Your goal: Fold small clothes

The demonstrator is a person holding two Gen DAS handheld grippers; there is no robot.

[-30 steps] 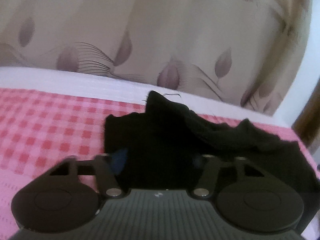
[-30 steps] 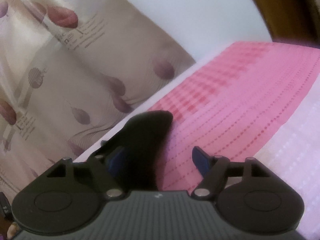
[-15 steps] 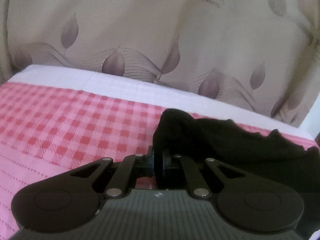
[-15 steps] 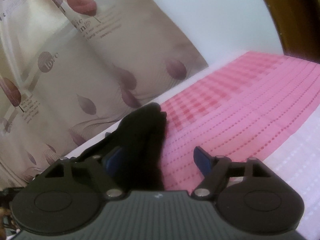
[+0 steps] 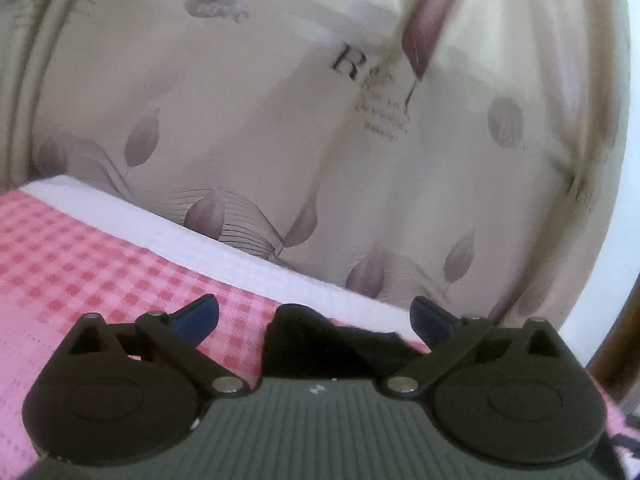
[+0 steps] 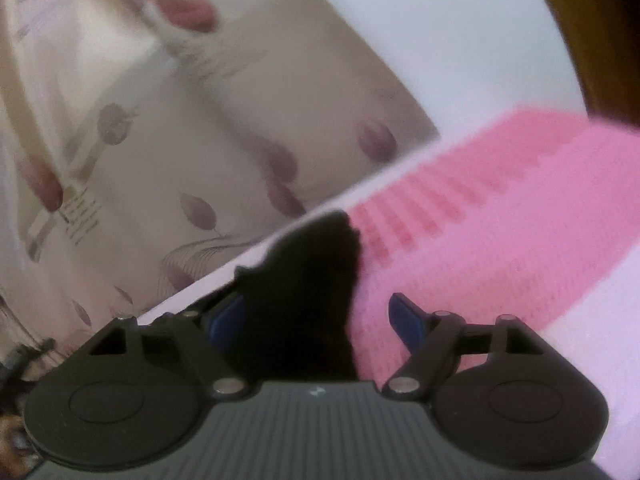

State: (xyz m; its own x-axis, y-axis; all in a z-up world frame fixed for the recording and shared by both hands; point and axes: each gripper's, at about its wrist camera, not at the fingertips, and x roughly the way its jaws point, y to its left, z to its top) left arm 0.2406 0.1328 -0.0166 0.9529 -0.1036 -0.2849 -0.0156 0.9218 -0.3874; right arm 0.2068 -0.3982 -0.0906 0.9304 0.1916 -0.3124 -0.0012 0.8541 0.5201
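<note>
A small black garment (image 5: 320, 344) lies bunched on the pink checked bedcover (image 5: 80, 280), low in the left wrist view. My left gripper (image 5: 314, 318) is open, its blue pads apart on either side of the cloth's top edge, not pinching it. In the right wrist view the same black garment (image 6: 304, 292) rises between the fingers, closer to the left pad. My right gripper (image 6: 318, 322) is open; whether the left pad touches the cloth I cannot tell.
A beige curtain with purple leaf print (image 5: 280, 120) hangs just behind the bed's white far edge (image 5: 200, 240). A white wall (image 6: 440, 40) and dark wooden frame (image 6: 592, 20) stand at the right. The pink cover (image 6: 500, 220) stretches right of the garment.
My left gripper closed on the garment half a second ago and has now opened and let it go, tilting upward. My right gripper stayed open and shifted slightly.
</note>
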